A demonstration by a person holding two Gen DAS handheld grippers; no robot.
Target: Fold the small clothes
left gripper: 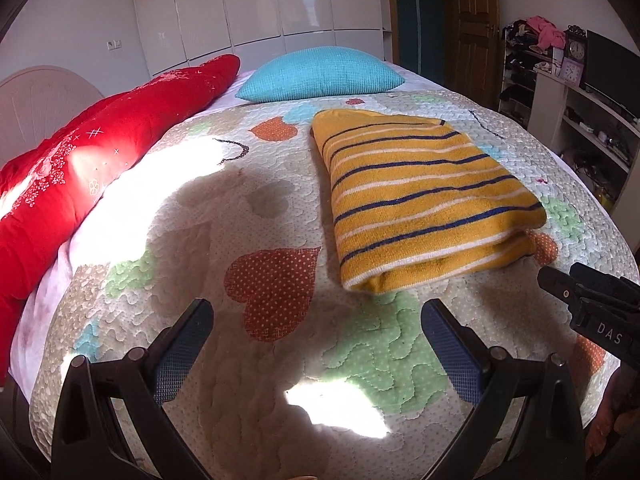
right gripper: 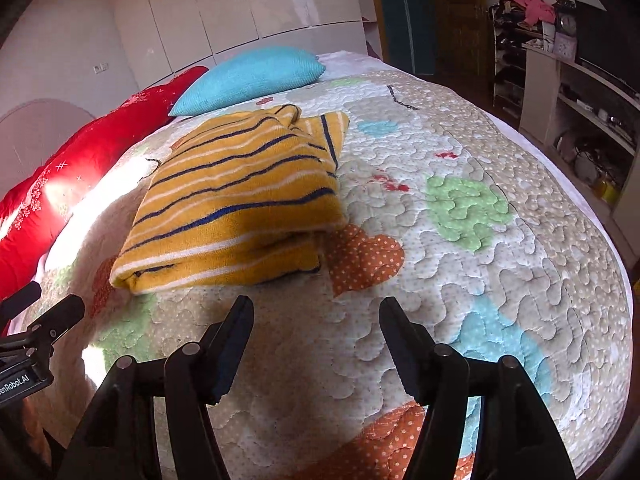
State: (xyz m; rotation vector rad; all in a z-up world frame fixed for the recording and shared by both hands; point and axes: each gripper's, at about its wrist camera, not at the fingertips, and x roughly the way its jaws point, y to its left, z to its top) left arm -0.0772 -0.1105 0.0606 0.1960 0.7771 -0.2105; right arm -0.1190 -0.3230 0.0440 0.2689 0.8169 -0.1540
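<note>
A small yellow garment (left gripper: 424,200) with white and navy stripes lies folded into a thick rectangle on the quilted bedspread (left gripper: 240,240). In the right wrist view the same garment (right gripper: 236,200) sits up and to the left of my right gripper (right gripper: 316,312). My left gripper (left gripper: 318,312) hovers over the quilt short of the garment's near edge, jaws wide apart with nothing between them. The right gripper also stands open and empty, just clear of the garment's near fold. Its black body (left gripper: 592,304) shows at the right edge of the left wrist view.
A turquoise pillow (left gripper: 320,74) and a long red cushion (left gripper: 100,152) lie at the head and left side of the bed. White wardrobe doors (left gripper: 256,4) stand behind. Shelves with clutter (left gripper: 592,128) line the right wall. The bed's right edge (right gripper: 592,208) drops off.
</note>
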